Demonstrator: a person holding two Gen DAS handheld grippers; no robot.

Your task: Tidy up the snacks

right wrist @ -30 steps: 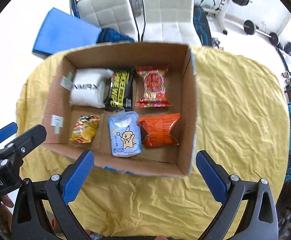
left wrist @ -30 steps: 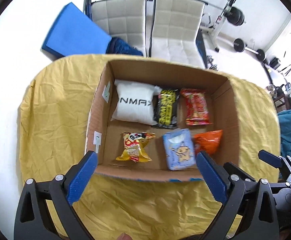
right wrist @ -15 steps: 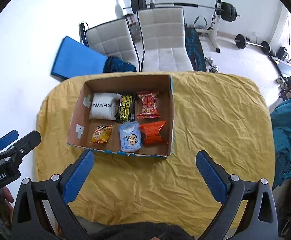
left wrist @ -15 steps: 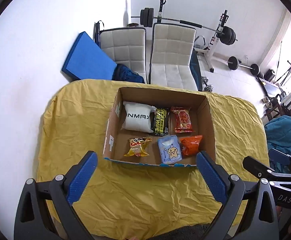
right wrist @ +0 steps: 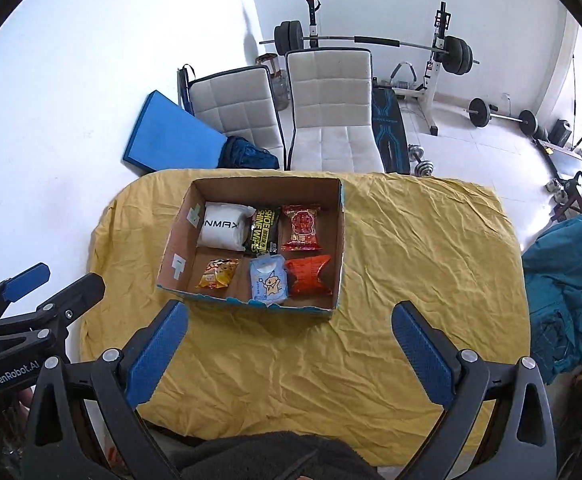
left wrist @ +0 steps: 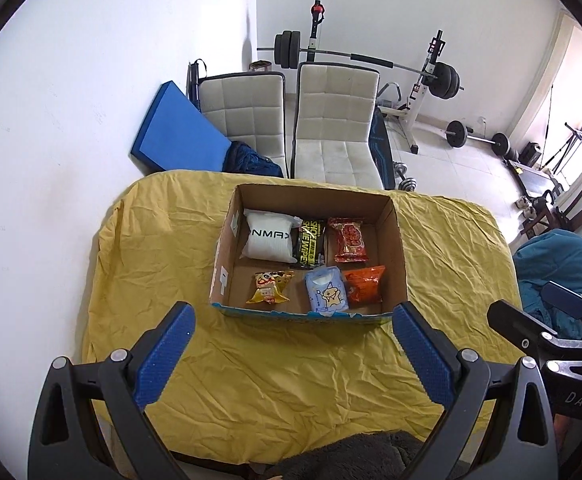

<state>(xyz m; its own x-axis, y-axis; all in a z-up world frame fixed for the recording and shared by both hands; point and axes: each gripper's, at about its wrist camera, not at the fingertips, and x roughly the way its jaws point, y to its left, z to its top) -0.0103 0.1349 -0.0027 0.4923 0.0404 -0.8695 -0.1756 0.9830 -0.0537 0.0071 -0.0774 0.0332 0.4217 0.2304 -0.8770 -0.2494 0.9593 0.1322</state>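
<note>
Yellow-clothed table (left wrist: 171,240); cardboard box (left wrist: 398,248) atop

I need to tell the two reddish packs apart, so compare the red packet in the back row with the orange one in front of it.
The red packet is red with a round printed design and lies lengthwise, crimped ends toward the front and back of the cardboard box. The orange packet is plain orange-red and lies crosswise, ends to the sides, in the near row. Both are sealed pillow packs in the box's right-hand column.

left gripper (left wrist: 291,354) | black frame, silver screws | blue ribbed pads (left wrist: 163,354)
</note>
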